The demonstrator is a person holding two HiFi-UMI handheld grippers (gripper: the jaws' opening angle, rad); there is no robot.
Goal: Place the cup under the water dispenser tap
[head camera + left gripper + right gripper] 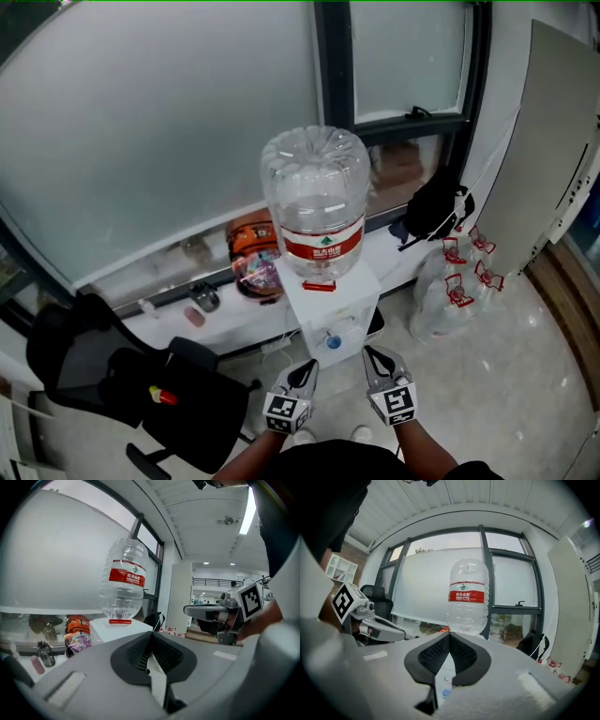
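Observation:
A white water dispenser (330,302) stands in the middle of the head view with a large clear bottle (314,202) upside down on top. Its blue tap (333,342) faces me, low on the front. Just before the tap, my left gripper (307,370) and right gripper (375,356) are held side by side, both shut with nothing between the pads. The left gripper view shows the bottle (124,585) past the closed left gripper (151,635). Through the right gripper (449,634) I see the bottle (468,597) and the tap (446,692). No cup shows in any view.
A black office chair (141,384) stands at the lower left. On the window ledge (169,314) lie an orange bag (253,242) and small items; a black bag (436,206) sits to the right. White plastic bags (450,295) lie on the floor beside a leaning grey panel (553,150).

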